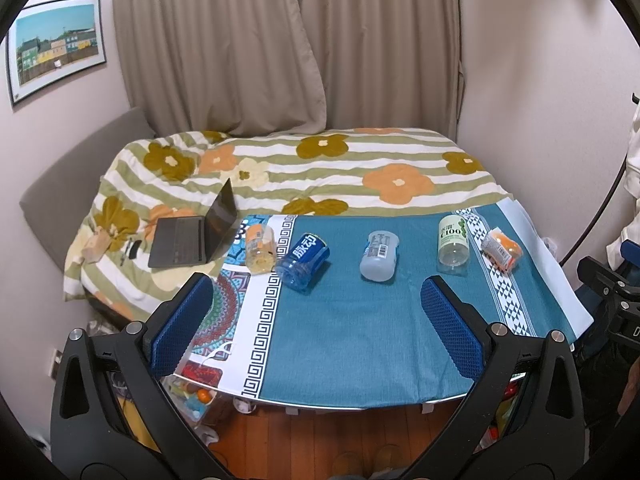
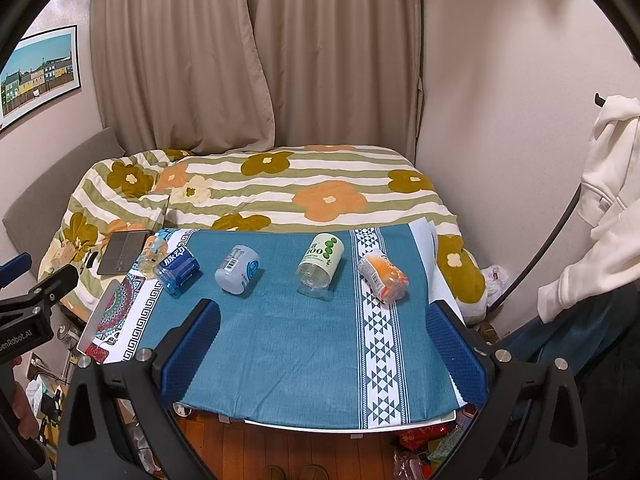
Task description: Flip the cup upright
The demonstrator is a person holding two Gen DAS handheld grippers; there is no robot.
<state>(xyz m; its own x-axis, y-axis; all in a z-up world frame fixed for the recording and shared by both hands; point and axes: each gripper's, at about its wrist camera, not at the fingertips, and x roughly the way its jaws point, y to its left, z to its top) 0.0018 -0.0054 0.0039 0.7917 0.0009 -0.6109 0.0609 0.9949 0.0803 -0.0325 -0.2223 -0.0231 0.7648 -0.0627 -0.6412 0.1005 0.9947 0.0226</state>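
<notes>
Cups [image 1: 379, 256] lie tipped on the tablecloth [image 1: 352, 328]; left gripper [image 1: 318, 322] and right gripper [image 2: 322, 350] gape wide, holding nothing.

Five cups lie on their sides in a row across the far half of the table [image 1: 352, 352] before me. From left to right: the leftmost cup [image 1: 260, 247], touching the second cup [image 1: 303, 261], then the middle cup [image 1: 379, 255], the fourth cup [image 1: 453, 245] and the rightmost cup [image 1: 501, 249]. Behind the table lies the bed [image 1: 320, 168], with a laptop [image 1: 192, 236] on it, left of the row. My grippers hang over the table's near edge.
</notes>
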